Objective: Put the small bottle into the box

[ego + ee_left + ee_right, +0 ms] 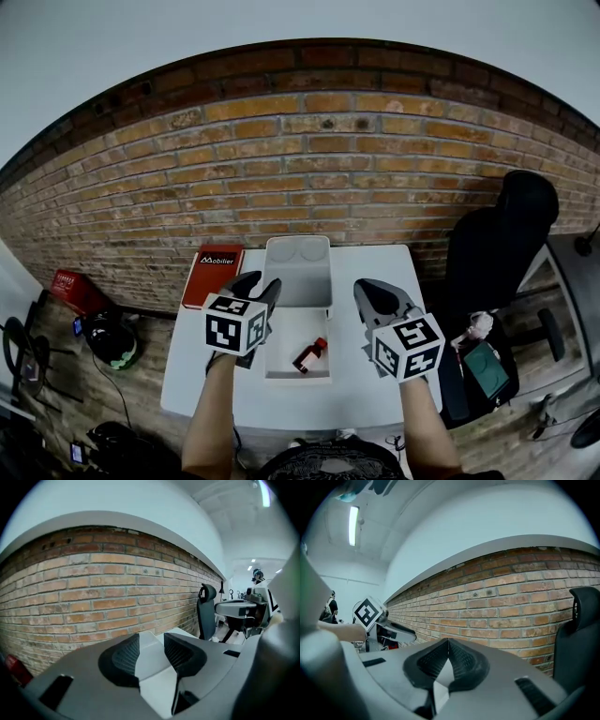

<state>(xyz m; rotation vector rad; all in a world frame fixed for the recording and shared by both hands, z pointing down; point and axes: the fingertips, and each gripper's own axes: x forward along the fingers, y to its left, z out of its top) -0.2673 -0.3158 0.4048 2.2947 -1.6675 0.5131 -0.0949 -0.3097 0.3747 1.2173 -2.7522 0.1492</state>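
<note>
In the head view, a white worktop (375, 394) stands against a red-brown brick wall (309, 159). On it sits an open white rectangular box (270, 349), with its lid (298, 272) folded back toward the wall and showing two round recesses. The small red-capped bottle with dark red contents (310, 355) lies on its side on the floor of the box, cap pointing up and to the right. Just left of the lid lies a flat red book (213, 275) with "Mobilier" in white lettering. The left hand-held gripper (257, 285) hangs over the left edge of the box and the right hand-held gripper (373, 294) is just right of it. Each carries a cube with black-and-white square markers. A black office chair (502, 234) stands to the right of the worktop.

In the left gripper view, the ribbed dark jaws are spread apart with nothing between them, only white surface behind. The brick wall and the chair lie beyond.

In the right gripper view, the jaws are pressed together at their tips and pinch nothing. The left marker cube shows at the far left against the wall.
</note>
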